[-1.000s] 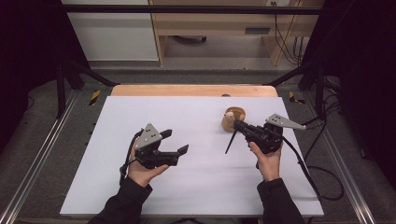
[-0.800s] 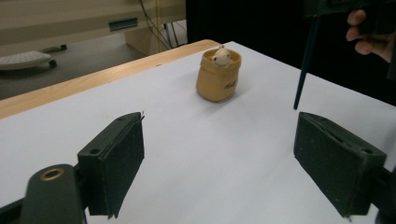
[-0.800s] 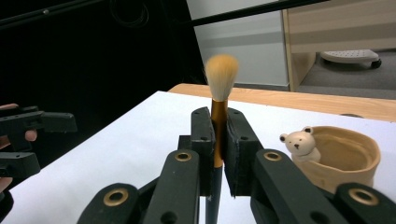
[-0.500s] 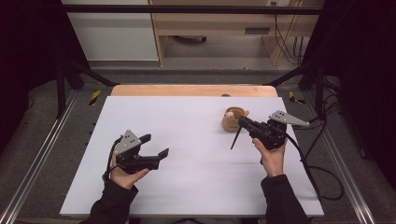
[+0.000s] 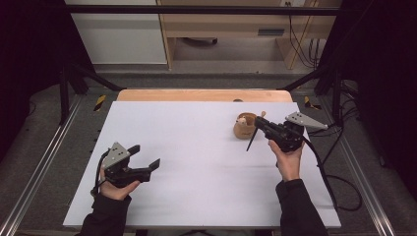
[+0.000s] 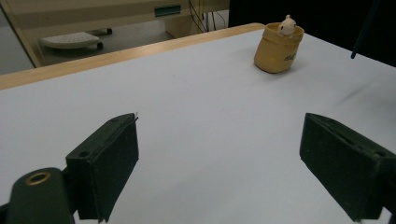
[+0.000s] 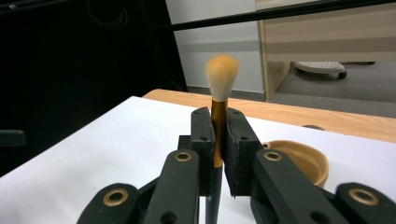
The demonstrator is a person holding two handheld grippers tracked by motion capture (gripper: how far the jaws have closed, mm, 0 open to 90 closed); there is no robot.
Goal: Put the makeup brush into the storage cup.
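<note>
Right tool (image 7: 218, 154) grips brush (image 7: 221, 74); cup (image 6: 277, 49) lettering unreadable.

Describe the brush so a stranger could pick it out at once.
On the white table, look to the far right, beside the small tan cup. The right gripper is shut on the brush there: a thin dark handle, an orange ferrule and a pale round tuft, the only long slim thing around.
</note>
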